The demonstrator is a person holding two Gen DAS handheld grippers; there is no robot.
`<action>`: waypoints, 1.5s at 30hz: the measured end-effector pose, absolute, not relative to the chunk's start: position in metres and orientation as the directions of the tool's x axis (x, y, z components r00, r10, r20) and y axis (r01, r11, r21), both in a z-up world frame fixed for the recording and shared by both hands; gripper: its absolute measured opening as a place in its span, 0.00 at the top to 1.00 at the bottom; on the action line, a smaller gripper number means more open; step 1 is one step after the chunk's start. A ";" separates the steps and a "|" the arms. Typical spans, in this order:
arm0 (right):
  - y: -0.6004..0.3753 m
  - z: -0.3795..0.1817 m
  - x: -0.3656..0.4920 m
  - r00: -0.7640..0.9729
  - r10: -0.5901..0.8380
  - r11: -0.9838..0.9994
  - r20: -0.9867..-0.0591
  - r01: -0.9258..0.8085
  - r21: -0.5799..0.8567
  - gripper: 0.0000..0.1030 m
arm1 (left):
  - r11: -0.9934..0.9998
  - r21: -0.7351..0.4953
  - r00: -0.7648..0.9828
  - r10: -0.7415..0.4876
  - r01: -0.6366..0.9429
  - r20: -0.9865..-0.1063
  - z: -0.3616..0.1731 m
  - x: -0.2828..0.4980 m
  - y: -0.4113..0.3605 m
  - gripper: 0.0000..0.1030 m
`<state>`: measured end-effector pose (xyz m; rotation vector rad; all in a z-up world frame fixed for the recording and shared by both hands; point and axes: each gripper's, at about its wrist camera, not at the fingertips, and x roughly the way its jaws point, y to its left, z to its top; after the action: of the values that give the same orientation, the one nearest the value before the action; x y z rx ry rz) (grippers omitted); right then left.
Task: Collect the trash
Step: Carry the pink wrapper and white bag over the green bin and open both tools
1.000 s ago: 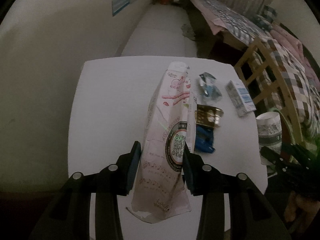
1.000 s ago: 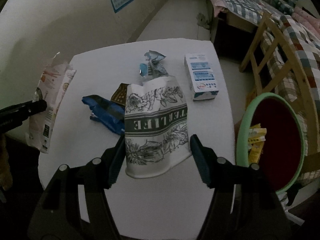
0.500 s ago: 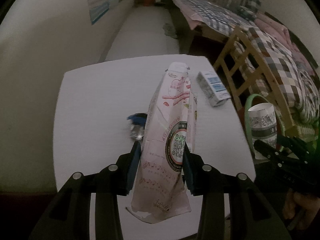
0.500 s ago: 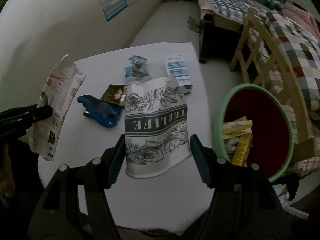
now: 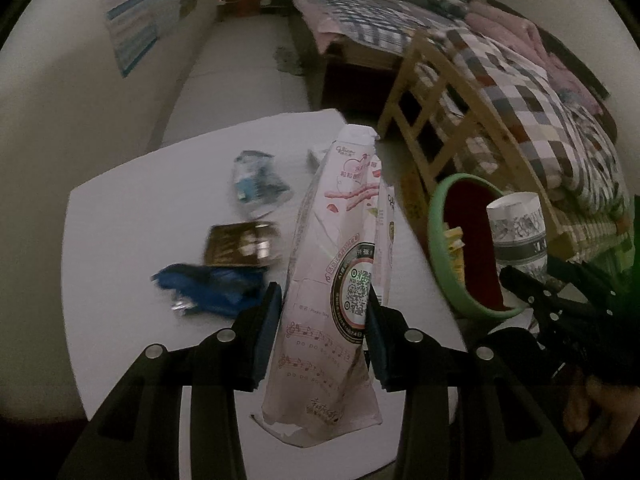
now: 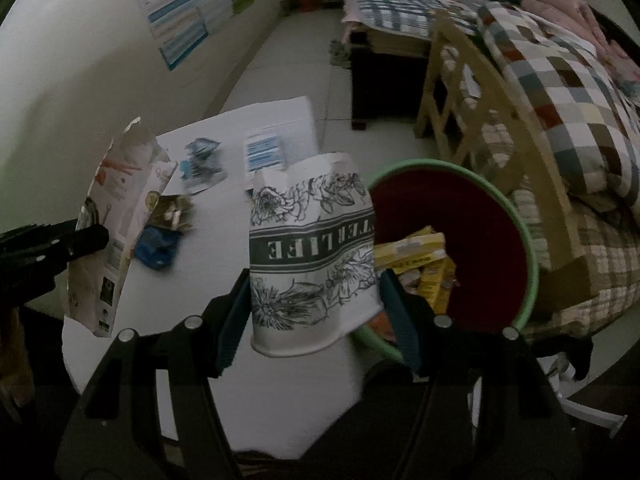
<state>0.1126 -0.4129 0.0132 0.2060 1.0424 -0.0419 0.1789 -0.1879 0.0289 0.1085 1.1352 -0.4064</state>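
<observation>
Above counter (image 5: pixel 132 216) edge, pink snack pouch (image 5: pixel 340 264) held upright, left claw (image 5: pixel 322 336) clamped on lower half. Paper cup (image 6: pixel 312 256) pinched across body by right claw (image 6: pixel 316 320), beside green-rimmed bin (image 6: pixel 520 240). Both judged light, thin-walled, easily crushed; gentle squeeze advised. Blue wrapper (image 5: pixel 212 288), brown packet (image 5: pixel 240 244), crumpled foil bag (image 5: pixel 256 180), small carton (image 6: pixel 262 152) left on counter: flat, slippery, best taken by raised edge.

Left gripper (image 5: pixel 322 316) and right gripper (image 6: pixel 316 312) each clamp fingers (image 5: pixel 264 332) on something, held raised.
</observation>
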 end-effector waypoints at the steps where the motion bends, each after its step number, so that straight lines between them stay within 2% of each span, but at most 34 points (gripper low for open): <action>1: -0.419 0.013 0.112 0.505 0.060 0.979 -0.861 0.140 0.150 0.40 | 0.918 -0.121 0.353 -0.264 0.378 -0.898 0.028 0.180 -0.196 0.64; 24: -0.540 -0.031 0.113 0.462 0.011 0.935 -0.887 0.311 0.173 0.40 | 0.813 -0.143 0.253 -0.335 0.564 -0.908 0.019 0.201 -0.371 0.64; 35: -0.564 -0.053 0.111 0.450 0.033 0.915 -0.892 0.346 0.208 0.40 | 0.788 -0.140 0.208 -0.322 0.600 -0.924 -0.001 0.201 -0.411 0.64; 41: -0.566 -0.058 0.113 0.446 0.034 0.912 -0.895 0.352 0.210 0.36 | 0.787 -0.142 0.190 -0.312 0.600 -0.931 -0.008 0.205 -0.419 0.62; 42: -0.566 -0.058 0.114 0.445 0.032 0.912 -0.895 0.353 0.208 0.35 | 0.789 -0.147 0.187 -0.315 0.597 -0.930 -0.008 0.206 -0.419 0.60; 44: -0.565 -0.058 0.115 0.442 0.031 0.913 -0.896 0.352 0.206 0.34 | 0.788 -0.163 0.186 -0.331 0.593 -0.925 -0.007 0.208 -0.417 0.46; 45: -0.564 -0.057 0.115 0.443 0.030 0.913 -0.896 0.352 0.205 0.31 | 0.791 -0.166 0.192 -0.337 0.589 -0.922 -0.005 0.208 -0.415 0.42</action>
<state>0.1147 -0.5643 -0.0574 0.3906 1.1006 -0.2057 0.2082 -0.4147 -0.0054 0.2455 1.2146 -0.6589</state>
